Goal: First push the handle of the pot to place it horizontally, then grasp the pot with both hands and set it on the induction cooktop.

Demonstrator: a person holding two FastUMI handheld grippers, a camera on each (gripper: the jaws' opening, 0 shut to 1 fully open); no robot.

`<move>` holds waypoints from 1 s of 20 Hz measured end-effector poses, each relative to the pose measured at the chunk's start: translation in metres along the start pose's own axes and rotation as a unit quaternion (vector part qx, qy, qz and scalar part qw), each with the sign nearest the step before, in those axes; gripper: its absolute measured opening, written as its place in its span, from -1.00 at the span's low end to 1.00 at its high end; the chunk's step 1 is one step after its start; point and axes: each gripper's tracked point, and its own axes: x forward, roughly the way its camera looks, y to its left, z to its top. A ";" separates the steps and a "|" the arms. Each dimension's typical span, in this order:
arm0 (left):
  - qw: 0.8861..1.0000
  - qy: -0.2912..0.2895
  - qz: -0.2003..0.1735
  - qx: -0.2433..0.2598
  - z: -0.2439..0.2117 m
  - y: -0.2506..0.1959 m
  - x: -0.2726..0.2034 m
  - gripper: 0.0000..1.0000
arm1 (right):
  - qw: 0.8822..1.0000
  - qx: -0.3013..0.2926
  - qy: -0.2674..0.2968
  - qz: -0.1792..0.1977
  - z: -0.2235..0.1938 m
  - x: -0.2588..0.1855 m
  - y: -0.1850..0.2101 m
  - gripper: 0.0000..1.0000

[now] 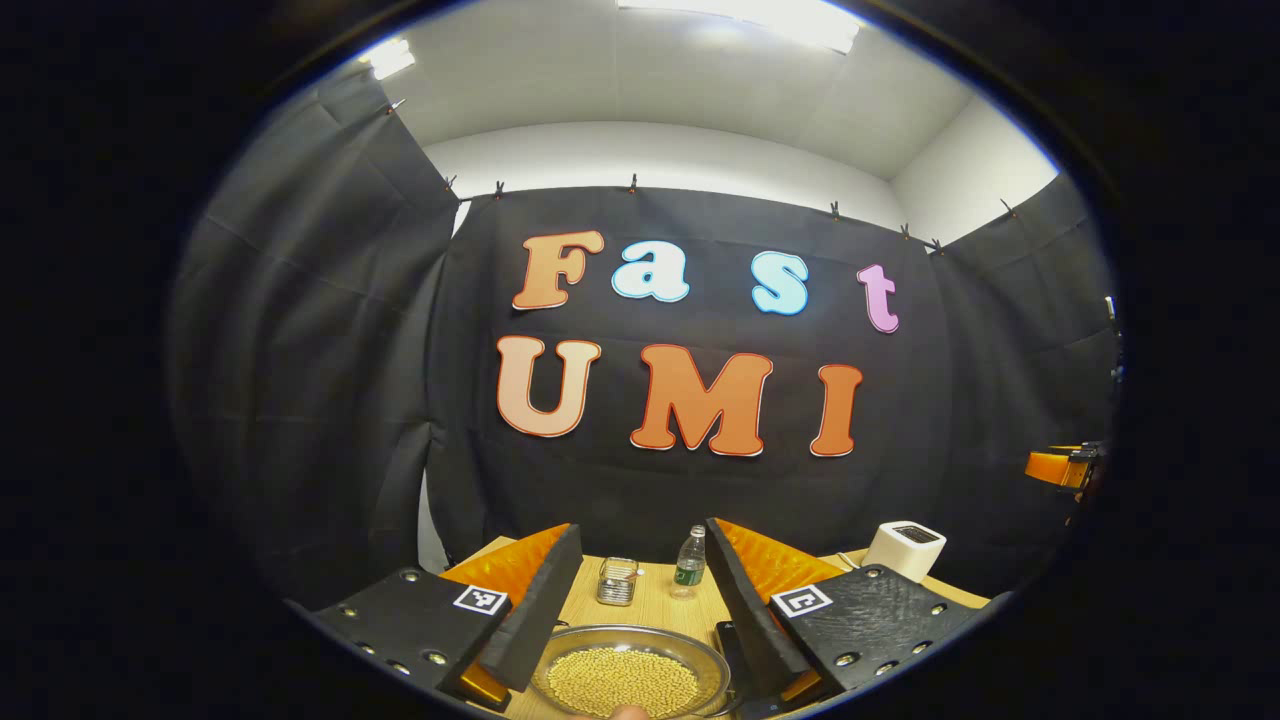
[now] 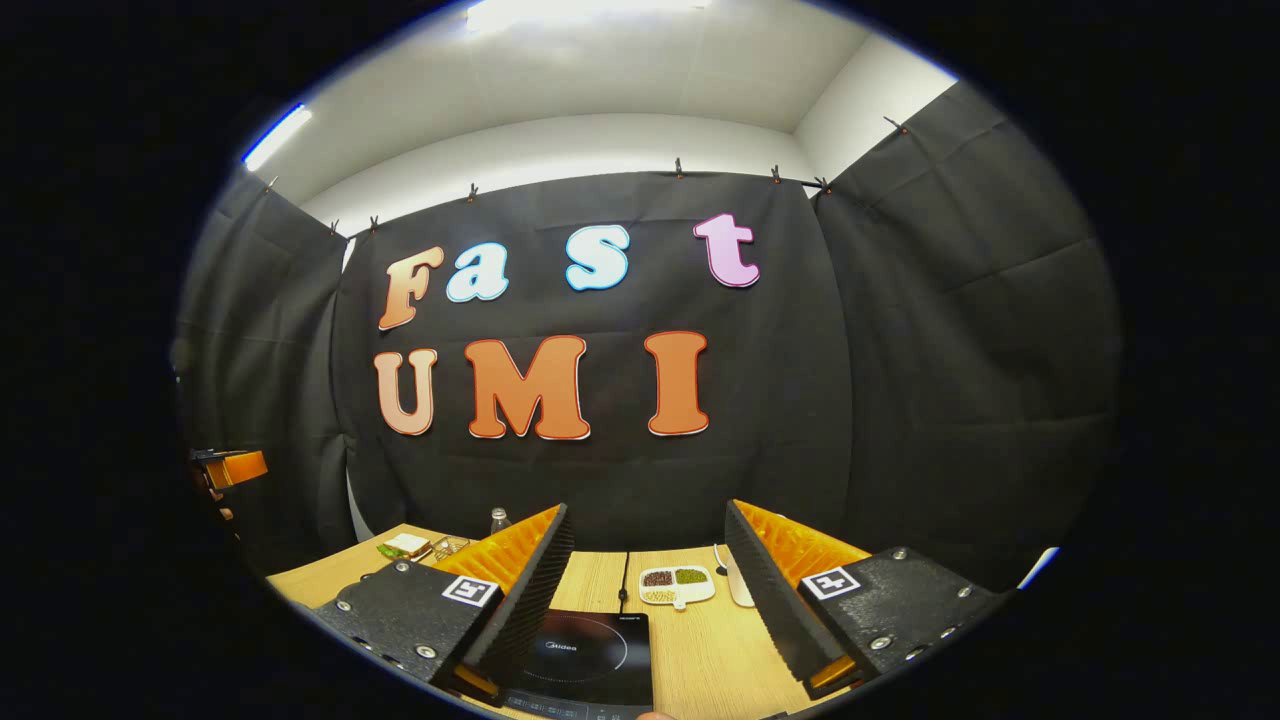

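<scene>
Left gripper view looks along the left gripper [image 1: 640, 590], whose fingers stand spread apart with nothing between them but air. Low and near, between the two fingers, sits the pot [image 1: 628, 678], a shallow metal vessel full of pale yellow beans, resting on the wooden table [image 1: 660, 600]. Its handle cannot be made out from this angle. Farther back on the table stand a small metal wire holder [image 1: 617, 581] and, just right of it, a clear plastic bottle [image 1: 689, 562]. A white box-shaped appliance [image 1: 905, 548] sits at the far right.

Right gripper view shows the right gripper [image 2: 648, 590] likewise released, its fingers wide and gripping nothing. The induction cooktop [image 2: 585, 662] lies flat on the table, near and just beside the left finger, its glass bare. Beyond it rests a small white divided dish [image 2: 677, 586] holding dark, green and pale grains.
</scene>
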 end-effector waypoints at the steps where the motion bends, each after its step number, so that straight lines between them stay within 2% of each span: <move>1: 1.000 0.000 0.001 -0.001 0.000 0.001 -0.001 0.62 | 1.000 -0.001 0.000 0.000 0.000 0.000 0.000 0.89; 8: 1.000 -0.002 0.009 -0.005 -0.001 0.006 -0.002 0.61 | 1.000 0.000 0.002 0.004 -0.001 -0.001 0.003 0.89; 16: 1.000 -0.010 -0.014 -0.012 -0.001 0.004 -0.006 0.63 | 1.000 0.004 0.008 0.005 -0.005 -0.001 0.005 0.89; 17: 1.000 -0.011 -0.012 -0.017 -0.001 0.008 -0.006 0.38 | 1.000 0.004 0.009 0.005 -0.006 -0.001 0.006 0.89; 18: 1.000 -0.012 -0.014 -0.020 -0.001 0.008 -0.006 0.36 | 1.000 0.004 0.009 0.005 -0.006 -0.001 0.006 0.89; 20: 1.000 -0.014 0.003 -0.021 -0.002 0.019 -0.007 0.06 | 1.000 0.005 0.008 0.007 -0.006 -0.001 0.006 0.89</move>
